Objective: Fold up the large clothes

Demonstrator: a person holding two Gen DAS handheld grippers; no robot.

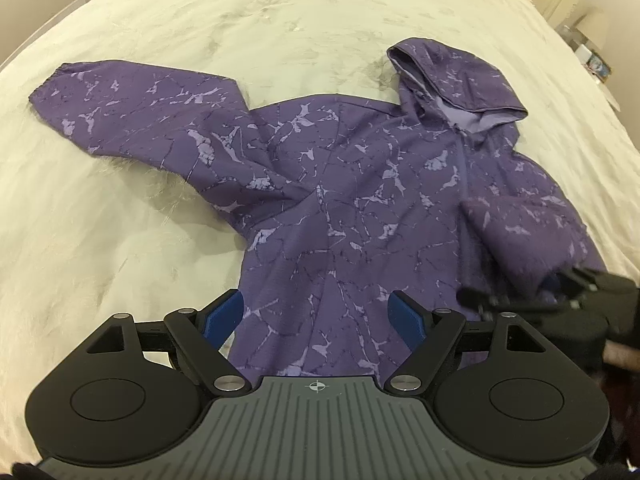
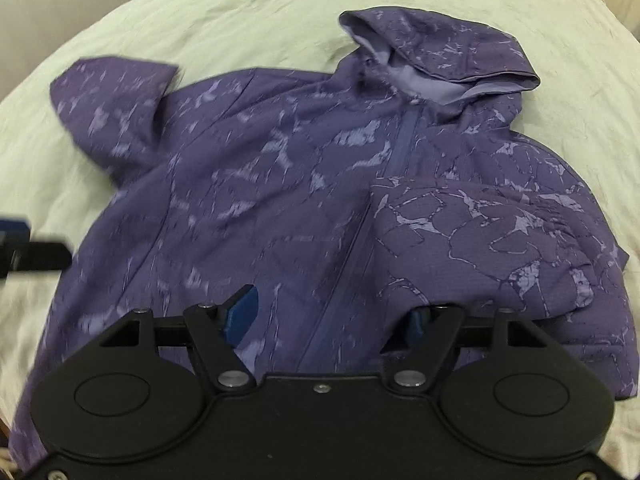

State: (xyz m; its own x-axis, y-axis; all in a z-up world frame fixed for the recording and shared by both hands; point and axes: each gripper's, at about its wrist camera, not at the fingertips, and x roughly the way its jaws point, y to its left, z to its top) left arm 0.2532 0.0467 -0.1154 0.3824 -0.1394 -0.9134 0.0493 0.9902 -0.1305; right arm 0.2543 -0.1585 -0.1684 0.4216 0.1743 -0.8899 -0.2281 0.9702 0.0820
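Below both spread fingers: purple jacket (image 1: pixel 360 200) flat on bed (image 1: pixel 200 20)

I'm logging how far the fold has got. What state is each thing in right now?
Jacket: flat on the bed, zipped.
Hood: spread out at the top.
Left sleeve: stretched out sideways, not folded.
Right sleeve: folded in over the front.
Left claw: open, empty.
Right claw: open, empty.
Bed cover: rumpled.
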